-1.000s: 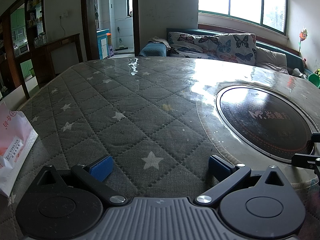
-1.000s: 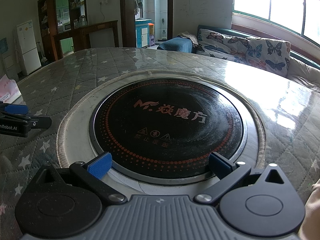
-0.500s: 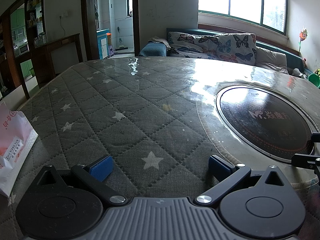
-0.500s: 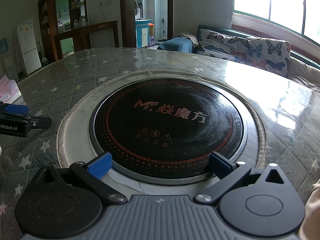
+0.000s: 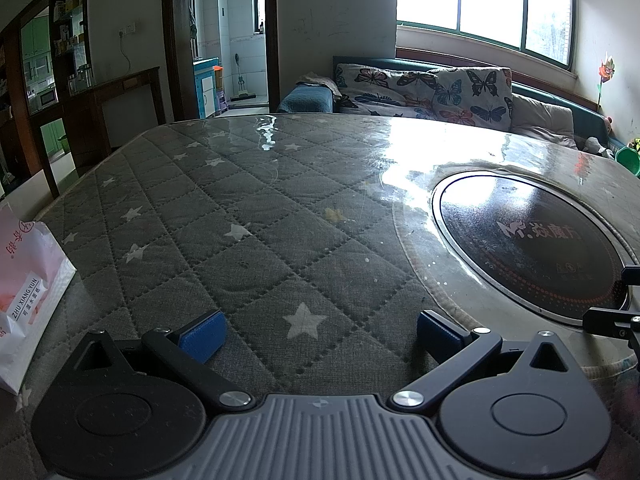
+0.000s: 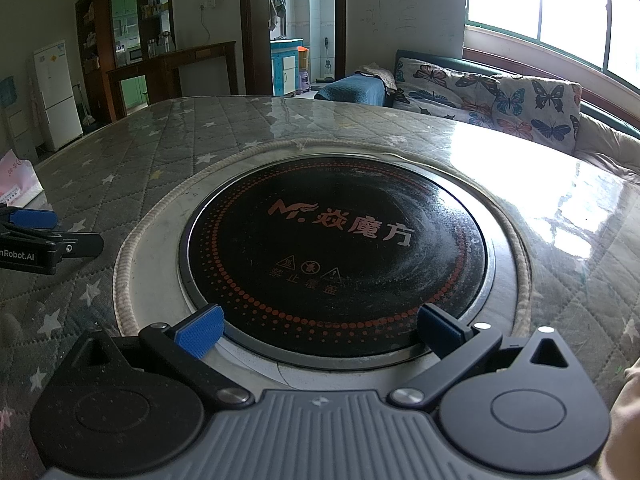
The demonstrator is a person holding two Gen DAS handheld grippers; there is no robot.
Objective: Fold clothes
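Observation:
No garment shows in either view. My left gripper (image 5: 320,334) is open and empty, low over the grey star-quilted table cover (image 5: 240,216). My right gripper (image 6: 320,332) is open and empty, low over the near rim of the round black hotplate (image 6: 336,248) set in the table. The left gripper also shows at the left edge of the right wrist view (image 6: 36,236), and part of the right gripper shows at the right edge of the left wrist view (image 5: 616,316).
A pink and white paper bag (image 5: 24,300) stands at the table's left edge. The hotplate (image 5: 528,252) lies to the right of my left gripper. A sofa with butterfly cushions (image 5: 432,88) runs behind the table under the window.

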